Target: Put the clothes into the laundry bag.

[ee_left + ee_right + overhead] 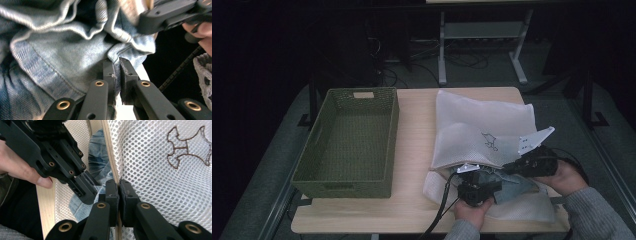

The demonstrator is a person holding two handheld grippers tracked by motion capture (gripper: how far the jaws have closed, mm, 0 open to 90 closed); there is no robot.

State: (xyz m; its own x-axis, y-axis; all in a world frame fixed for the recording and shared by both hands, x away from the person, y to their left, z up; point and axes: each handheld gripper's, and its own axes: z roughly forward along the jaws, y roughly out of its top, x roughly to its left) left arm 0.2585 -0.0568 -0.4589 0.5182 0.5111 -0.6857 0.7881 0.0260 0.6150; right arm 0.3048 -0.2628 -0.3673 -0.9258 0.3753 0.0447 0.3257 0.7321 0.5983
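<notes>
Denim jeans [62, 55] are clenched by the left tongs [117, 72] while the right tongs [118, 195] grip the mesh bag [160, 182] rim, so pushing deeper seems next.

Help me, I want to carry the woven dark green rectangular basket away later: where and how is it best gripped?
Grip the woven dark green rectangular basket at a cut-out handle slot, one in each short end wall: the far slot and the near one. Come from above, one jaw through the slot, since the open top leaves the thin upright walls free to pinch.
</notes>
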